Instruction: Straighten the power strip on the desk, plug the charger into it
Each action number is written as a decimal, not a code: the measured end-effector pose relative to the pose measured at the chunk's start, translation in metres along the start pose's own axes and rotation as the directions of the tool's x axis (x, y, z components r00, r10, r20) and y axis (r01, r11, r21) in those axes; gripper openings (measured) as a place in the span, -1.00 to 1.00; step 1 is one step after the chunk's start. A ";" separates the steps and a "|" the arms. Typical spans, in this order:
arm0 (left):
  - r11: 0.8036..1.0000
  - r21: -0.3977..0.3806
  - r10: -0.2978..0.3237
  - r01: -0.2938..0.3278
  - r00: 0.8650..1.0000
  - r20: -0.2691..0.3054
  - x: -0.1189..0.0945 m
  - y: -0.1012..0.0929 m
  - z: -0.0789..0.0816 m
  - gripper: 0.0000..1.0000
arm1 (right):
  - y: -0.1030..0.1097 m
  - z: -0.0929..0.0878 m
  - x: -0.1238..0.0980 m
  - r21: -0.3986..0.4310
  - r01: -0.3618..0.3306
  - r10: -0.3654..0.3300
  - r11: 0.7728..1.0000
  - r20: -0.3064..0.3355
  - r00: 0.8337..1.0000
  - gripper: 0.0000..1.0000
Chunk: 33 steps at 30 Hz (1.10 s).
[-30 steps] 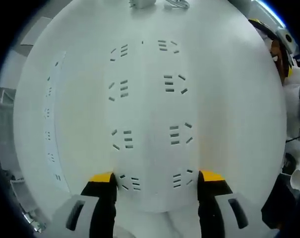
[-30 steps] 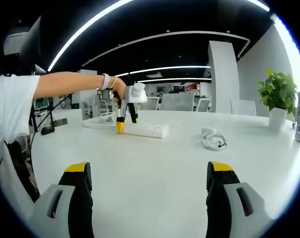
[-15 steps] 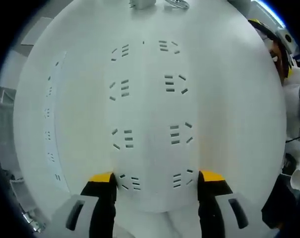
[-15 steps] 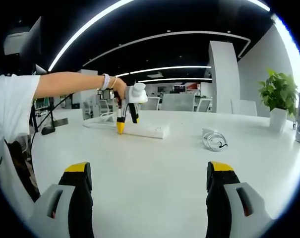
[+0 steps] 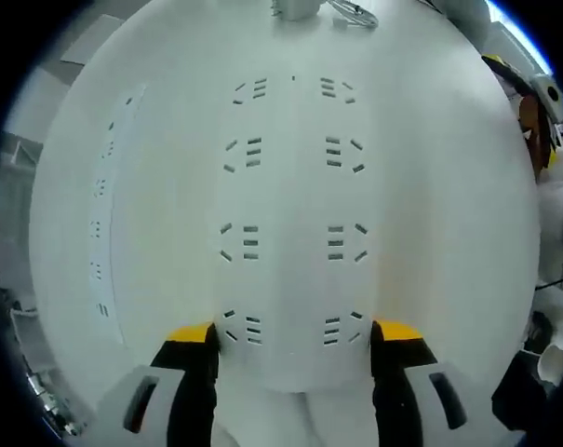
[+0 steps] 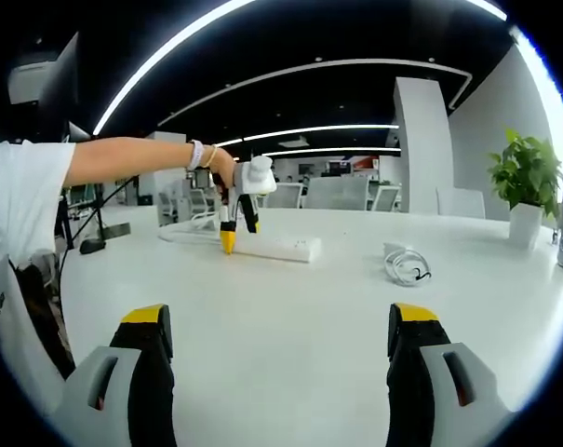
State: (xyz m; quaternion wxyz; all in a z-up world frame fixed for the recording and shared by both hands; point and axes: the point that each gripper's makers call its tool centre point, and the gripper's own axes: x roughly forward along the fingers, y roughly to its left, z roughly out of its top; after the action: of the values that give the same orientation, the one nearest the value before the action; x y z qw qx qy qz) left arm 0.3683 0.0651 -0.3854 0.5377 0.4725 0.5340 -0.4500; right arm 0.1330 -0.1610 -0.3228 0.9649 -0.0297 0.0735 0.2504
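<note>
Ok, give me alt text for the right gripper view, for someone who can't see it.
Across a white desk, the left gripper presses down over a white power strip. A coiled charger cable lies to its right; the right gripper hangs open, empty.

Open-plan office — desk rows, chairs, strip ceiling lights.

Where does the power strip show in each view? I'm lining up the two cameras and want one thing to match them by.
Left gripper view: the power strip spreads across the middle of the picture, its near end between the left tool jaws.
Right gripper view: it lies far off on the desk, left of centre, under the left tool.
Shared landmark: the coiled charger cable, near the top edge in the left gripper view.
</note>
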 end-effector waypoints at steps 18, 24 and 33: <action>0.996 0.051 0.075 -0.077 0.997 0.032 -0.012 -0.002 0.010 0.67 | 0.004 0.001 -0.006 0.002 -0.003 0.003 1.000 0.009 1.000 0.91; 0.992 0.058 0.109 -0.112 0.993 0.044 -0.012 0.002 0.009 0.82 | 0.008 0.002 -0.007 -0.001 -0.009 0.009 1.000 0.014 1.000 0.91; 0.982 0.032 0.181 -0.184 0.980 0.082 -0.017 0.010 0.006 0.99 | 0.013 0.005 -0.010 -0.005 -0.014 0.014 1.000 0.020 1.000 0.92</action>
State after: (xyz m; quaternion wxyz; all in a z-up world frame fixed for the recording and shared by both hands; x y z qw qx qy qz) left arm 0.3784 0.0606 -0.3681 0.5880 0.5117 0.4578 -0.4276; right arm 0.1186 -0.1543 -0.3162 0.9637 -0.0291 0.0635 0.2576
